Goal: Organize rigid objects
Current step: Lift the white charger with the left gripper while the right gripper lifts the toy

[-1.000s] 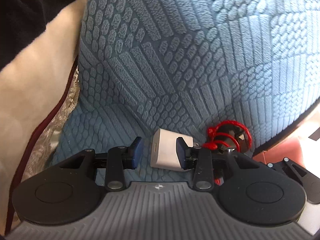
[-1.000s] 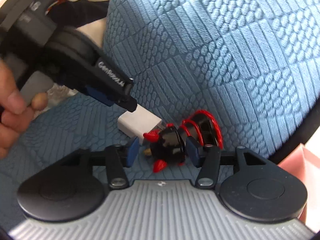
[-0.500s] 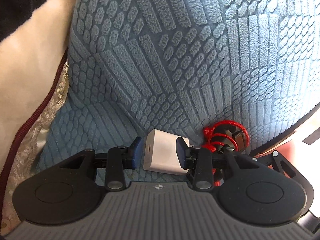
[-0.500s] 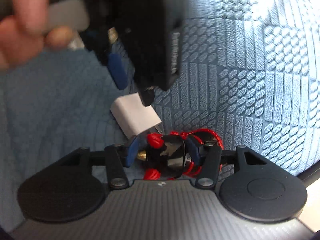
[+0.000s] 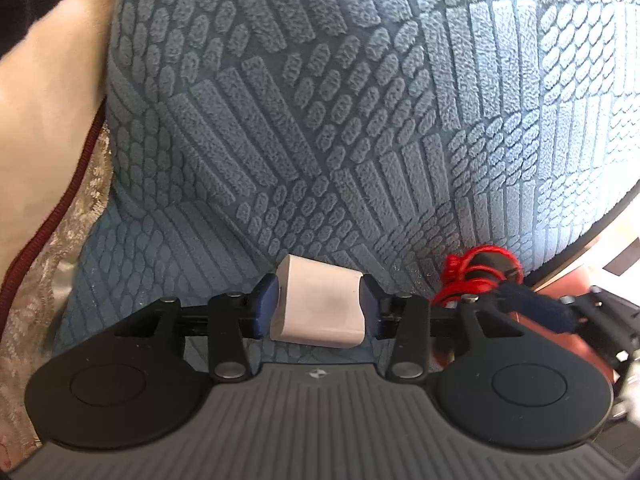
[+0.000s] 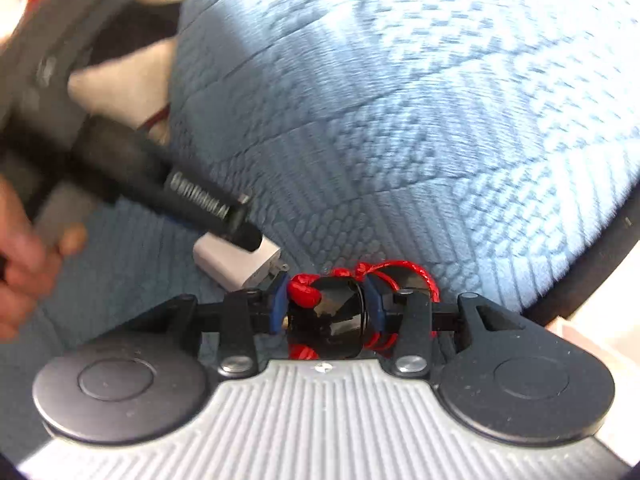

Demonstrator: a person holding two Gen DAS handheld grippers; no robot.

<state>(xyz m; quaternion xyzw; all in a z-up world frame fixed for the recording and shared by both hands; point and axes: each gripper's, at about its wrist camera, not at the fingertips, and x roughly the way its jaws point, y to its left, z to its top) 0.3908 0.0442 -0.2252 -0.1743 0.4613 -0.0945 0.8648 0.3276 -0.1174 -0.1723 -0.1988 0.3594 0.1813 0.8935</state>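
Pinching small white plastic charger block in left tongs, glossy black red-corded trinket in right tongs; lifting both straight off textured blue cushion, squeezing firmly.

My left gripper pinches the charger on the cushion. At three o'clock, just beside it, my right gripper clamps the toy.
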